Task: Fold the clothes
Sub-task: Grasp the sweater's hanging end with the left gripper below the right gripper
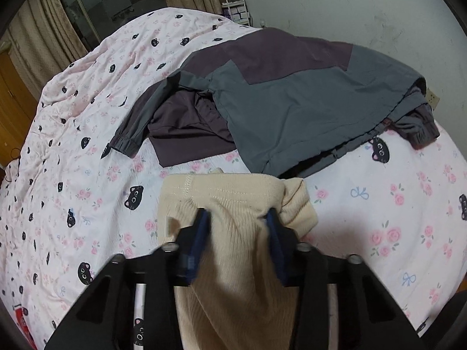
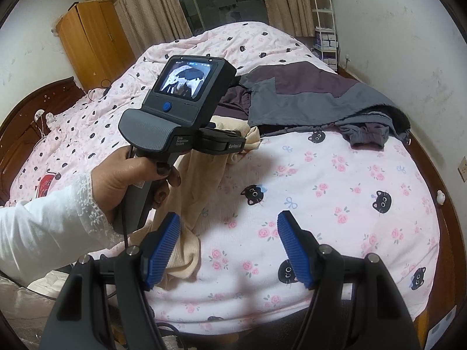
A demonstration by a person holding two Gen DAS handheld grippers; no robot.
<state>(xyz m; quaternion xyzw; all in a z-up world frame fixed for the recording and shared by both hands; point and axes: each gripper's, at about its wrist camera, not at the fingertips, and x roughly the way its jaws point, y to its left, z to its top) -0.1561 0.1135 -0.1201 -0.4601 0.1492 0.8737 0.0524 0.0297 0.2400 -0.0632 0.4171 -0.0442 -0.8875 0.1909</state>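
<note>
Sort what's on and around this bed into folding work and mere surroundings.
Folding work: beige ribbed garment, pinched in the left gripper; grey and purple jacket; open right gripper.

Surroundings: floral bedsheet, wooden wardrobe, curtains, white rack.

Bed takes up most of both views, covered by a pink quilt printed with roses, bows and black cat faces. Dark wooden frame shows along its far-right edge in the right wrist view. Directly on the quilt: a grey-and-purple jacket, spread out ahead of the left gripper, one cuffed sleeve trailing left, another cuff bunched right. A dark purple garment lies partly under the jacket's left side. A beige ribbed garment sits nearest, between the left gripper's fingers, its lower part draped down toward the bed's near edge.
</note>
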